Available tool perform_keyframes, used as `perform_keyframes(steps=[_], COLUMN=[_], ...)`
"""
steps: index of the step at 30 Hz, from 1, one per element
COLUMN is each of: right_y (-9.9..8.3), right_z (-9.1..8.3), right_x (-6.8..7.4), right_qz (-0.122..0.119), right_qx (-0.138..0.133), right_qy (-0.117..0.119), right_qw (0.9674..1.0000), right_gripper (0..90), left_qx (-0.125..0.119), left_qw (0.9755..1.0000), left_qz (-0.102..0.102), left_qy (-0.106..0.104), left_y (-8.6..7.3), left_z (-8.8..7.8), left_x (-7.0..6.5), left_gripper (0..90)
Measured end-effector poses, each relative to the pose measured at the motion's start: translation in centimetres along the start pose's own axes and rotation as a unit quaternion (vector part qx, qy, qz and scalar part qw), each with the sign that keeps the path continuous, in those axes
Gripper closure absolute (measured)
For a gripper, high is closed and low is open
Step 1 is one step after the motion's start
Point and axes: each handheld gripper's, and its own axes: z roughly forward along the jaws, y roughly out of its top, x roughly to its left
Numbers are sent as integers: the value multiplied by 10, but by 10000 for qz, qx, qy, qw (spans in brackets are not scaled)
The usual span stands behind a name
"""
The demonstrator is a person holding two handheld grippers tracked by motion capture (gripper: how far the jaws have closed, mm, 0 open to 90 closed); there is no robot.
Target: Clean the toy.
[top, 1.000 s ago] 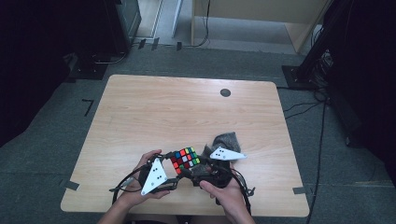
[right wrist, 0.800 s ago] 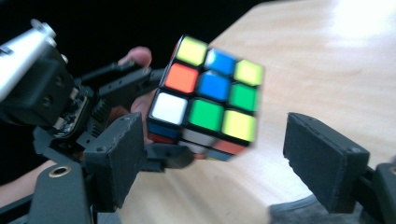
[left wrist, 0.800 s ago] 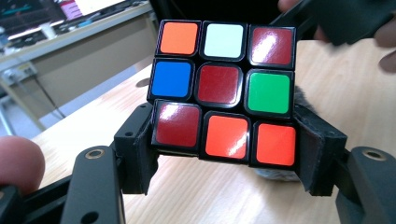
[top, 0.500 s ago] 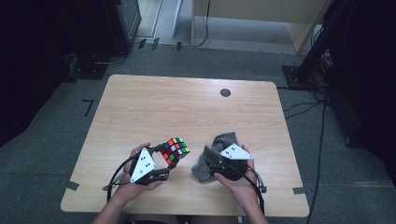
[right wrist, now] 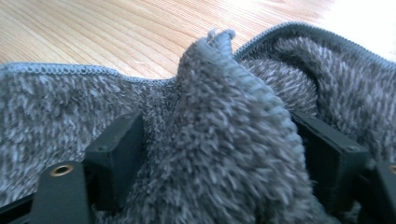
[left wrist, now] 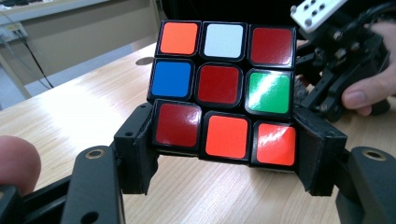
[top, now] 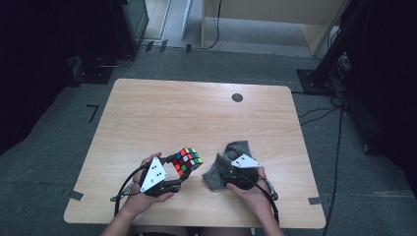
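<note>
A light wooden table (top: 162,118) with rounded corners stands on grey carpet (top: 64,147). A small dark round cap (top: 237,97) sits in its far edge, right of the middle. Strips of tape (top: 75,194) mark the floor at its near corners. Behind it stand a pale wooden cabinet (top: 275,12), dark equipment and loose cables (top: 339,147).

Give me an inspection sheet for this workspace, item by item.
Surface: wooden table, bare apart from a dark round spot.
Job's things: puzzle cube, grey cloth.
Clutter: nothing seen.
Grippers: left tool shut on the cube's bottom row; right tool jaws just closing, cloth fold bunched between them.
Cables: black cable trails from the left tool; floor cables at right.
Surroundings: grey floor, dark equipment.
</note>
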Motion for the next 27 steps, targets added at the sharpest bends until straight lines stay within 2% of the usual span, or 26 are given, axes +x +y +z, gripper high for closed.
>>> perform_keyframes(steps=[6, 10, 13, 14, 16, 17, 19, 20, 21, 23, 25, 26, 27], right_y=[-2, -3, -3, -2, 3, 9, 18, 26, 31, 44, 52, 54, 55], right_z=[-3, -5, -8, -11, -20, -28, -43, -54, -60, -74, -81, -81, -81], right_x=[-4, -8, -8, -7, -7, -5, 0, 7, 11, 30, 45, 50, 57], right_qz=[150, 302, 366, 415, 626, 739, 802, 740, 635, 324, 169, 151, 174], right_qx=[-55, -138, -201, -217, -396, -628, -1032, -1327, -1495, -1818, -1984, -2005, -1997], right_qy=[-115, -193, -231, -198, -3, 125, 383, 592, 683, 890, 1100, 1168, 1337], right_qw=[9998, 9993, 9989, 9987, 9972, 9952, 9907, 9866, 9844, 9788, 9738, 9726, 9705], right_gripper=[467, 626, 700, 712, 723, 724, 724, 724, 723, 721, 718, 718, 716], left_qx=[-3, 75, 108, 124, 202, 244, 299, 313, 312, 339, 309, 242, 199], left_qw=[9999, 9997, 9994, 9993, 9994, 9994, 9993, 9993, 9992, 9989, 9989, 9988, 9988], left_qz=[-131, -214, -315, -350, -286, -240, -172, -167, -160, -134, -88, -76, -59], left_qy=[-40, 10, 7, -27, -56, -67, -112, -148, -198, -286, -355, -411, -440], left_y=[-1, 1, 3, 3, 2, 2, 2, 2, 2, 3, 4, 5, 6], left_z=[0, -2, -2, -1, 2, 3, 6, 7, 8, 9, 9, 7, 6], left_x=[3, 5, 6, 5, 2, 1, -3, -3, -4, -6, -8, -9, -10], left_gripper=[338, 338, 338, 338, 338, 338, 338, 338, 338, 338, 338, 338, 338])
